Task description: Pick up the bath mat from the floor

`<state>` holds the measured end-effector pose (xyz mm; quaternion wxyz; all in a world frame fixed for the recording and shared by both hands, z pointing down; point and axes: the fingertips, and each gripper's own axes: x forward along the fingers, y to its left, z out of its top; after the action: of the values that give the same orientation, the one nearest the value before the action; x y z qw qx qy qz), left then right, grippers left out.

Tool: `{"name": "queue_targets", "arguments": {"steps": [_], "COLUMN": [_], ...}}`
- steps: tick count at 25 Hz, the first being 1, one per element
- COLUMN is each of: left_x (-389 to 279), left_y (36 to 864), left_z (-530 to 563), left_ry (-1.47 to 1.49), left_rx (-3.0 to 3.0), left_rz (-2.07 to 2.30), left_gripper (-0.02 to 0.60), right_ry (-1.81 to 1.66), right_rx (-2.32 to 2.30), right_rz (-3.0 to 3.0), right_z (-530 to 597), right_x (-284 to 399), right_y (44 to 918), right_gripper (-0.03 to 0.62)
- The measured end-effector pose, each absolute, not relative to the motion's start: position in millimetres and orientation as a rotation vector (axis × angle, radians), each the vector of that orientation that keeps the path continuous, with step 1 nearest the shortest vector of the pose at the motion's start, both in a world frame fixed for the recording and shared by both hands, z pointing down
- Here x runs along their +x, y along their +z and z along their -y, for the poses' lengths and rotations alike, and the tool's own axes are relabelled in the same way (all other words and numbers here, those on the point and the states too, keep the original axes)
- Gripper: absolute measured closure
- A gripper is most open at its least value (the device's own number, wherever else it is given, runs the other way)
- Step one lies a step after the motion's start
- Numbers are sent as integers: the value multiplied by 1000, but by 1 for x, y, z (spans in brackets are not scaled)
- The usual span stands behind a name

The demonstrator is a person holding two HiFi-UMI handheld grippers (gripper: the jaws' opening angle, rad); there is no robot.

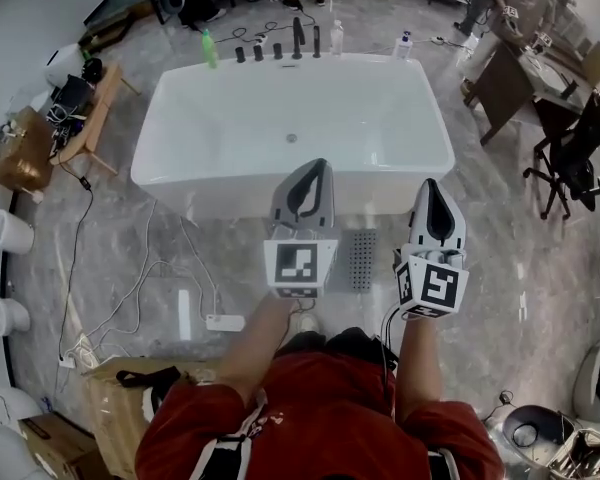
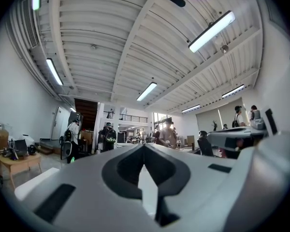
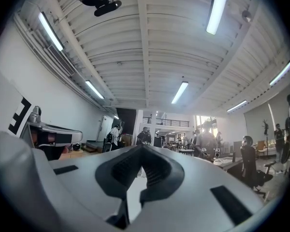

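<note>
The white bathtub point(image 1: 290, 128) walls off the way straight ahead. Bare marble floor point(image 1: 510, 258) lies open to its right. On the left, loose cables point(image 1: 130, 303) and a white plug block point(image 1: 225, 322) litter the floor beside a cardboard box point(image 1: 115, 408).

Dotted matt bath mat point(image 1: 361, 259) lies on glossy, veined floor point(image 1: 510, 268).

The bathtub point(image 1: 292, 133) is sitting at twelve o'clock from the person, with bottles point(image 1: 336, 38) standing just behind it. A wooden table point(image 1: 90, 118) is standing at ten o'clock, and a cardboard box point(image 1: 120, 403) is lying at seven.
</note>
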<state>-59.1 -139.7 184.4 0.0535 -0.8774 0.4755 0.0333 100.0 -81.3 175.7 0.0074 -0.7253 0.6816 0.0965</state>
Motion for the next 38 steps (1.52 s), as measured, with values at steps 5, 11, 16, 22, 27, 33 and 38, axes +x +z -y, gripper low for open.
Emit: {"name": "queue_targets", "arguments": {"steps": [5,11,16,22,27,33,38], "left_x": [-53,-43,-20,9,29,24,16], "left_y": [183,188,187,198,223,279,325], "left_z": [147,158,160,161,172,178,183], "left_ry": [104,101,92,55,-19,-154,-236], "left_rx": [-2663,-2648,-2620,-2606,-2592,-2642,-2698], "left_rz": [-1463,-1518,-1527,-1568,-1615,-1660,-1660], "left_gripper": [566,566,566,566,566,566,566], "right_ry": [285,275,258,187,130,-10,-84], "right_rx": [-2291,-2280,-2254,-2235,-2234,-2268,-2330], "right_rz": [-2118,-2120,-2123,-2149,-2180,-2240,-2265], "right_z": [85,91,97,105,118,126,131], "right_x": [119,140,164,199,223,230,228], "right_y": [177,181,185,204,226,279,326], "right_gripper": [583,582,582,582,582,582,583]}}
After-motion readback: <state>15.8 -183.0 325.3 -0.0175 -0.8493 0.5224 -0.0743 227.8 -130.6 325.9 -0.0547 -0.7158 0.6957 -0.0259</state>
